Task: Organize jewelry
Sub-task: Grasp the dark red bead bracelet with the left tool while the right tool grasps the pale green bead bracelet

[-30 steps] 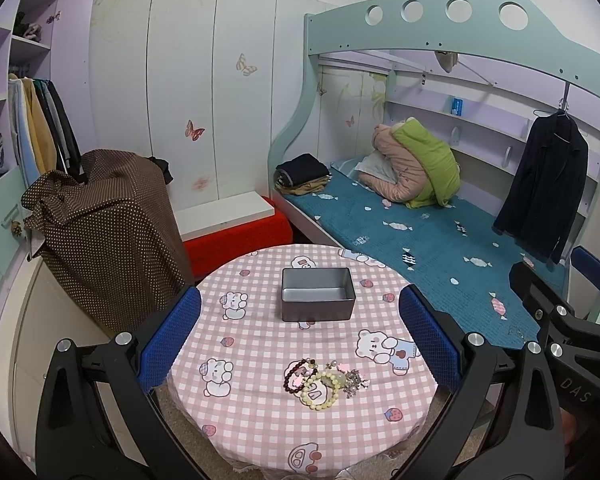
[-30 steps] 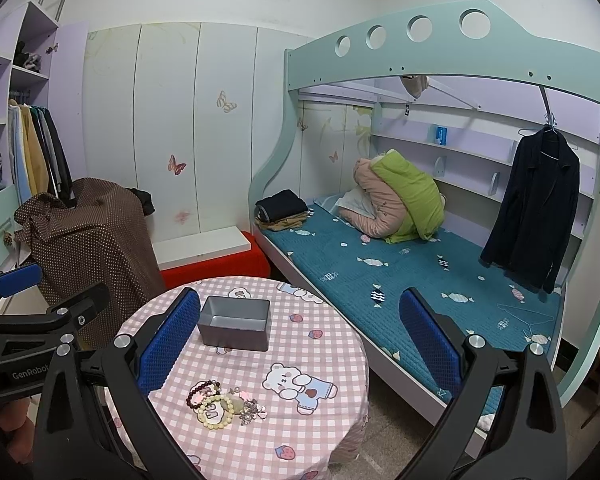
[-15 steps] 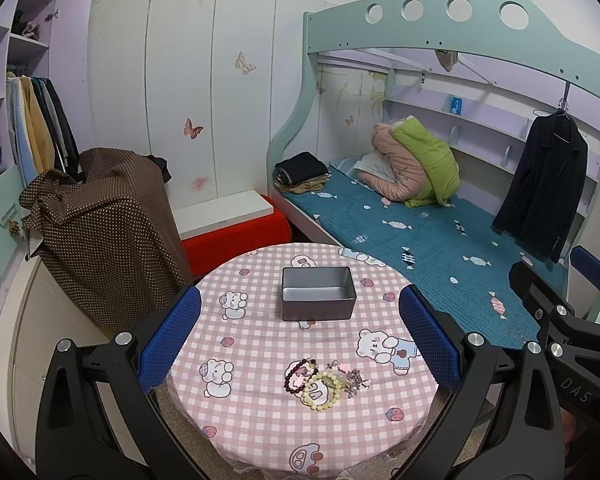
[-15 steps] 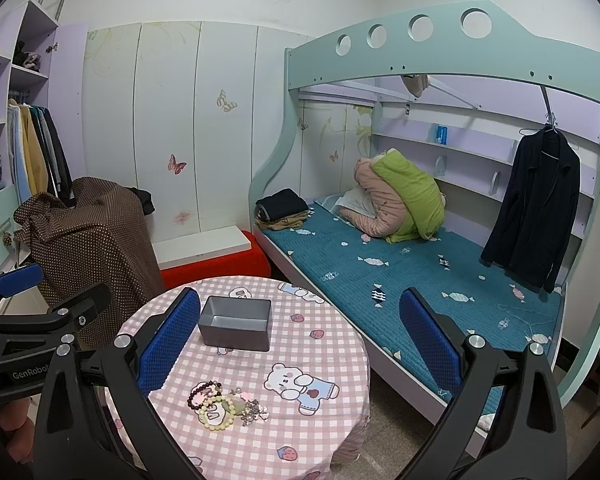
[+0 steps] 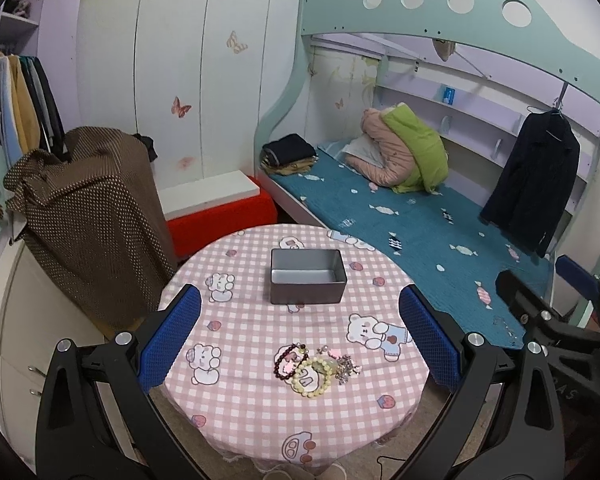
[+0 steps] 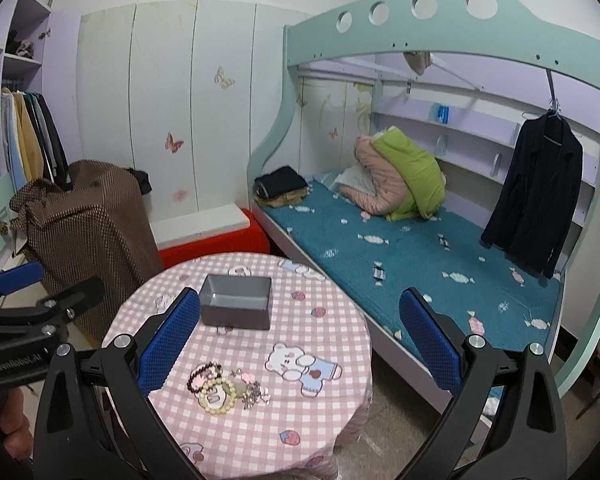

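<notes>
A small heap of jewelry lies on the round pink checked table (image 5: 236, 400): a dark bead bracelet (image 5: 286, 360), a cream bead bracelet (image 5: 313, 376) and a silver chain piece (image 5: 346, 368). The heap also shows in the right wrist view (image 6: 224, 386). An empty grey tin box (image 5: 307, 276) stands behind it, and shows in the right wrist view (image 6: 238, 306). My left gripper (image 5: 300, 340) is open and empty, held above the table's near side. My right gripper (image 6: 300, 344) is open and empty, over the table's right part.
A brown dotted cover (image 5: 88, 216) drapes furniture left of the table. A red bench (image 5: 220, 216) stands behind it. A bunk bed with a teal mattress (image 5: 420, 224) runs along the right. A dark coat (image 5: 536, 184) hangs from the bed frame.
Both grippers have stayed open and drifted only slightly; the table looks a little nearer in the views. The jewelry and the tin have not moved.
</notes>
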Tool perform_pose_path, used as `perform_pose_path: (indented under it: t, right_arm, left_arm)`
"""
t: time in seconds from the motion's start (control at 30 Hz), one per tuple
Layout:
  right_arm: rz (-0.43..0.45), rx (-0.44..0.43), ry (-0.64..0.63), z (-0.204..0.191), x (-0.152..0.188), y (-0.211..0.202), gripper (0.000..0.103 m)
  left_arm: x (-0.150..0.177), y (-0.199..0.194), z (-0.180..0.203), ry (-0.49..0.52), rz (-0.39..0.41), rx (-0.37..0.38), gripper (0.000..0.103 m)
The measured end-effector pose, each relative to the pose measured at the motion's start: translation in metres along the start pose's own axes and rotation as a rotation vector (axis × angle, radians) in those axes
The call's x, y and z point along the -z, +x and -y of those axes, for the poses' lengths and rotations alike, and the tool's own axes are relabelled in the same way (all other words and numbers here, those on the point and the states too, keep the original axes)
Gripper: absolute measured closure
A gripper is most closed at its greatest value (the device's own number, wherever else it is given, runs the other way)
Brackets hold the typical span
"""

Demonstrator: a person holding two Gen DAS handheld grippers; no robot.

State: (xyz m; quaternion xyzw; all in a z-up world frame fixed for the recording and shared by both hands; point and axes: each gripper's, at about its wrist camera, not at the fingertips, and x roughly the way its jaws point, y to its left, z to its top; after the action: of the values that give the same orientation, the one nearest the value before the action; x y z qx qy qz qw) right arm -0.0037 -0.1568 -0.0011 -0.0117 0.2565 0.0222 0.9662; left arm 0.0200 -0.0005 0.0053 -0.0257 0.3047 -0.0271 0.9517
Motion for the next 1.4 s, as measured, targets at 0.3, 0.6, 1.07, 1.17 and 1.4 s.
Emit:
perform_pose_path:
  t: [0.3, 0.6, 1.07, 1.17, 1.4]
  right_arm:
    - [-0.135, 0.002, 0.004, -0.005, 0.015, 0.029, 0.007]
    - [-0.291, -0.005, 0.013, -0.010, 0.041, 0.065, 0.007]
    - [-0.401, -0.239, -0.094, -0.035, 0.076, 0.130, 0.014]
    - [-0.427, -0.299, -0.141, -0.041, 0.083, 0.154, 0.028]
    - [-0.483, -0.459, -0.288, -0.060, 0.111, 0.208, 0.049]
  left_arm:
    - [0.011, 0.031, -0.015, 0.008, -0.114, 0.042, 0.005]
    - [0.041, 0.088, -0.042, 0.031, -0.303, 0.059, 0.005]
    - [0.090, 0.175, -0.071, 0.005, -0.461, 0.112, 0.005]
    - [0.095, 0.194, -0.071, -0.031, -0.484, 0.108, 0.005]
    - [0.107, 0.232, -0.057, 0.059, -0.512, -0.036, 0.005]
